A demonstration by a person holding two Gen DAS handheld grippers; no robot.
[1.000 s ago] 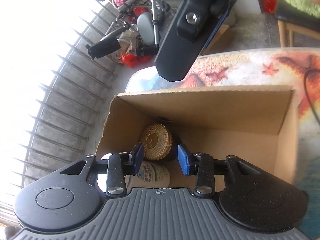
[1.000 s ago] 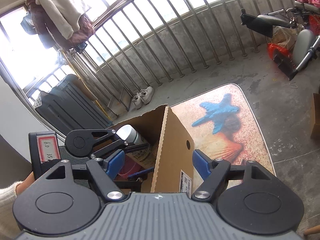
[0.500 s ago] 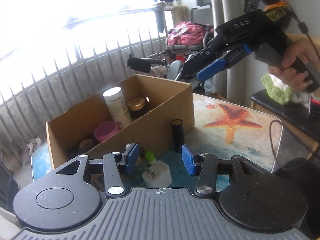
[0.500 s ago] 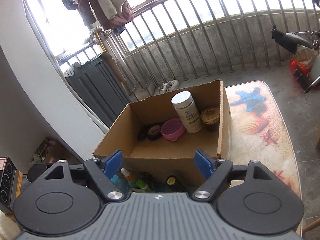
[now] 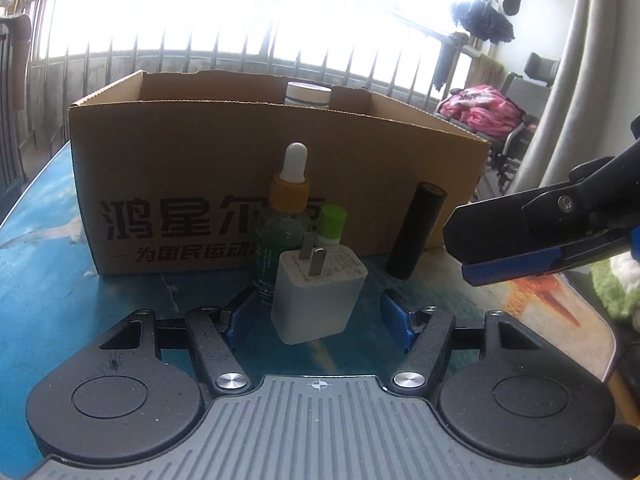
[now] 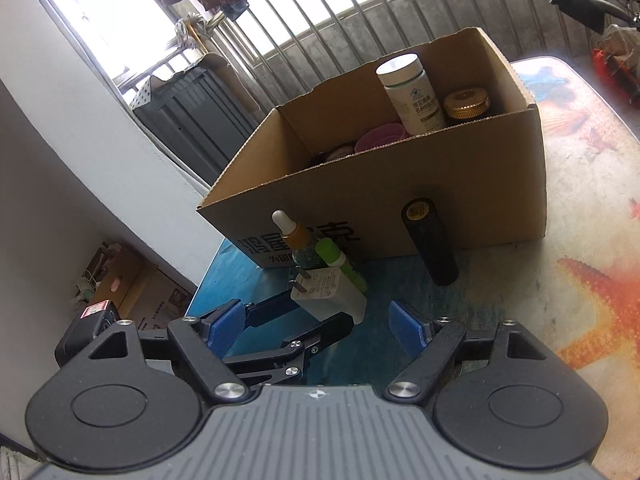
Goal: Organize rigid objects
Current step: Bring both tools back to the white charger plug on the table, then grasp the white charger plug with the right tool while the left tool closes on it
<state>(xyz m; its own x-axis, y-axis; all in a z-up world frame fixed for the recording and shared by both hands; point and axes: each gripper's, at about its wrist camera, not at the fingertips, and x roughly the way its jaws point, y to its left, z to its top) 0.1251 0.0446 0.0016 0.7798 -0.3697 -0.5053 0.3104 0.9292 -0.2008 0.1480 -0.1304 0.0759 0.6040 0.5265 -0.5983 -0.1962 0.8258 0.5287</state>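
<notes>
A cardboard box (image 5: 224, 184) stands on the table and holds a white bottle (image 6: 412, 92), a gold-lidded jar (image 6: 466, 106) and a pink cup (image 6: 378, 138). In front of it stand a white plug charger (image 5: 318, 296), a dropper bottle (image 5: 286, 216), a green-capped tube (image 5: 332, 222) and a black cylinder (image 5: 416, 236). My left gripper (image 5: 320, 320) is open, low on the table, its fingers either side of the charger. My right gripper (image 6: 316, 326) is open and empty, above and behind the charger (image 6: 332, 294); it shows at the right of the left wrist view (image 5: 516, 244).
The table (image 5: 60, 280) has a blue sea and starfish print (image 6: 600, 312). Balcony railings (image 6: 360, 12) run behind the box. A grey cabinet (image 6: 188, 116) stands to the left, a chair with pink cloth (image 5: 484, 108) to the right.
Both grippers have pulled back from over the box and dropped low in front of it. The left gripper's fingers now flank the white charger.
</notes>
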